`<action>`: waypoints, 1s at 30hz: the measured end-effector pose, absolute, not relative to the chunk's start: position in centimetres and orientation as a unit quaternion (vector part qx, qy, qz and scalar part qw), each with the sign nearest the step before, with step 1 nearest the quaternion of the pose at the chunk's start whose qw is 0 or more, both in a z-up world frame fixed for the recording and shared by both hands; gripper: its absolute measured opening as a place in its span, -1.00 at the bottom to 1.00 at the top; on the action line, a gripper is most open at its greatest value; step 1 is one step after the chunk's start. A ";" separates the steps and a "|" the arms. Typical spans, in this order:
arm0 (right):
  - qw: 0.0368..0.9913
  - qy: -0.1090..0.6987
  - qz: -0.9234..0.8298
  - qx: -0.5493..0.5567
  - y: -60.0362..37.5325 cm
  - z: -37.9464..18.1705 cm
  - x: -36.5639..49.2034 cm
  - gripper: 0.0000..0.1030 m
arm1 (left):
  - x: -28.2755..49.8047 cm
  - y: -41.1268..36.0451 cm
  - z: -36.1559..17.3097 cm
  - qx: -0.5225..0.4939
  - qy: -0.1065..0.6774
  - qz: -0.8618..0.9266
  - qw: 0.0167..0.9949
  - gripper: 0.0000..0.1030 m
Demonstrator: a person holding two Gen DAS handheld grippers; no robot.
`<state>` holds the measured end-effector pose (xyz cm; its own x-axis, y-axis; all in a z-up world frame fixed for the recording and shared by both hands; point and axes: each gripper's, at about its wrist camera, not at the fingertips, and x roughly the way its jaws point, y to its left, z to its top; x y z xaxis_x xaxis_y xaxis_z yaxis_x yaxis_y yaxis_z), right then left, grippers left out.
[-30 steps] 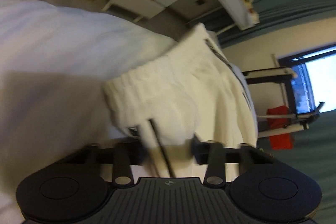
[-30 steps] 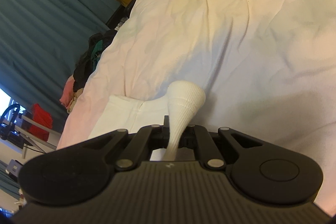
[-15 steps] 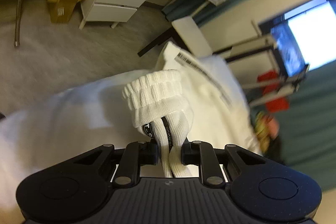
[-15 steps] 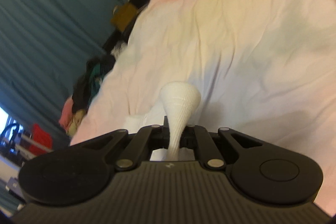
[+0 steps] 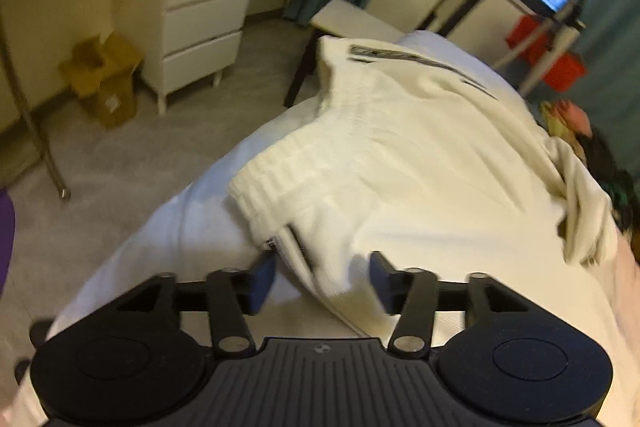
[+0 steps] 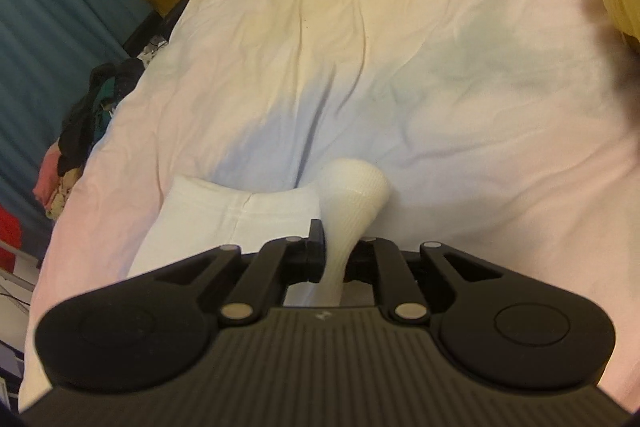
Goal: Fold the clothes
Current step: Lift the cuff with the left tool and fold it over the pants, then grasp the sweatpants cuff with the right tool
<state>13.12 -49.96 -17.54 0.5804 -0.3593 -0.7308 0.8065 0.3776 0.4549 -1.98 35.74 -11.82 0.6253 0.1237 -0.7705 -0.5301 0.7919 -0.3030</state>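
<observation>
Sock is lying on the bed. Left tool is opening, pads clear; right tool is opening around the toe end. Early release risks unfolding.

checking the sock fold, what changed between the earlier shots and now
The left hand-held gripper was clamped on the white sock's cuff; now its jaws are opening and the cuff lies loose between them. The right hand-held gripper, beginning to open, still has the sock's toe end between its fingers.
</observation>
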 end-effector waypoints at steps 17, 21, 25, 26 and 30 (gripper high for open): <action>0.954 0.134 -0.200 0.181 -38.0 -5.6 12.7 0.52 | 1.3 17.2 -3.2 -0.092 0.260 0.078 0.958 0.87; 0.975 0.119 -0.106 0.155 -33.3 -3.9 11.3 0.52 | 2.8 11.2 -2.8 -0.060 0.241 0.035 0.968 0.89; 0.980 0.126 -0.041 0.145 -30.2 -4.0 10.3 0.52 | 4.6 6.7 -3.2 -0.026 0.221 0.007 0.975 0.93; 0.981 0.131 -0.029 0.141 -29.5 -4.2 10.2 0.52 | 5.2 6.0 -3.4 -0.023 0.220 0.001 0.975 0.93; 0.982 0.151 0.010 0.112 -27.0 -4.8 10.6 0.52 | 7.0 4.7 -4.0 -0.020 0.212 0.003 0.977 0.93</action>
